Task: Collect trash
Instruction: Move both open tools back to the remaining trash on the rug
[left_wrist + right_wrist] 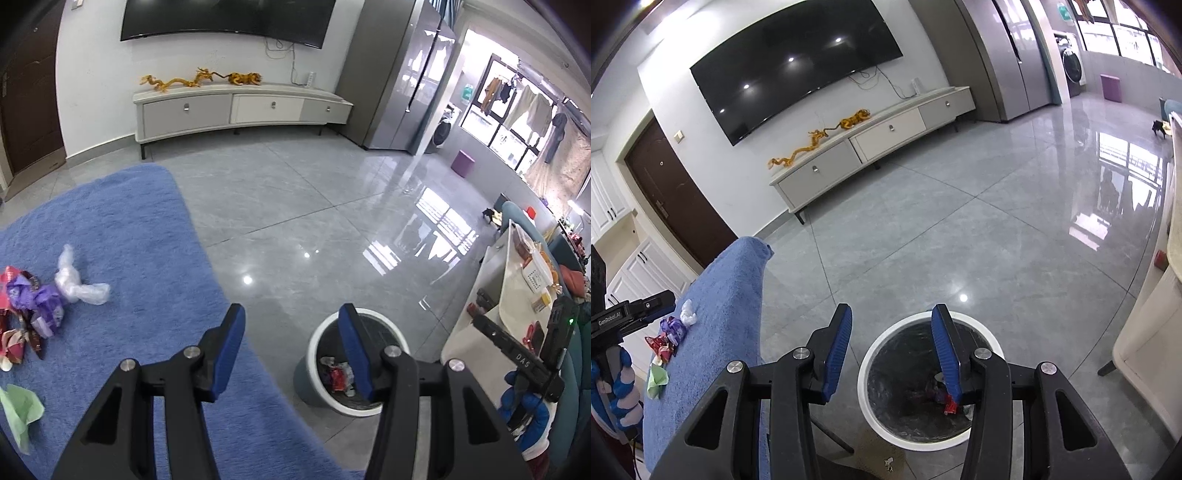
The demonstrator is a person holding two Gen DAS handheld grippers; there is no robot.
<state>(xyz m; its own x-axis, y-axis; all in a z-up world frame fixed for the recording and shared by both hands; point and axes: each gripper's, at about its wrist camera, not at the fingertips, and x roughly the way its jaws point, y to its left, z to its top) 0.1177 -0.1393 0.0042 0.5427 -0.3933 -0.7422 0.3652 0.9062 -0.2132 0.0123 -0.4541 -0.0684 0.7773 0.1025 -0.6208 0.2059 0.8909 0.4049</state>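
Trash (40, 306) sits mid-left on the blue surface (129, 236); left tool (291, 350) and right tool (892, 354) both angle downward, released, gripping nothing.

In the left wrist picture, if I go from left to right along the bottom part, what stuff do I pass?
Green paper → purple wrapper → clear plastic wad → blue rug → white bin → the other hand-held gripper.

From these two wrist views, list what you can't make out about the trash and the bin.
- Trash bin: in both views a blue gripper pad covers part of what lies inside; only a red wrapper is clear.
- Wrapper pile on the blue cloth: left wrist view, cut off by the left edge; its full extent is hidden.
- Green paper: right wrist view, too small to identify.
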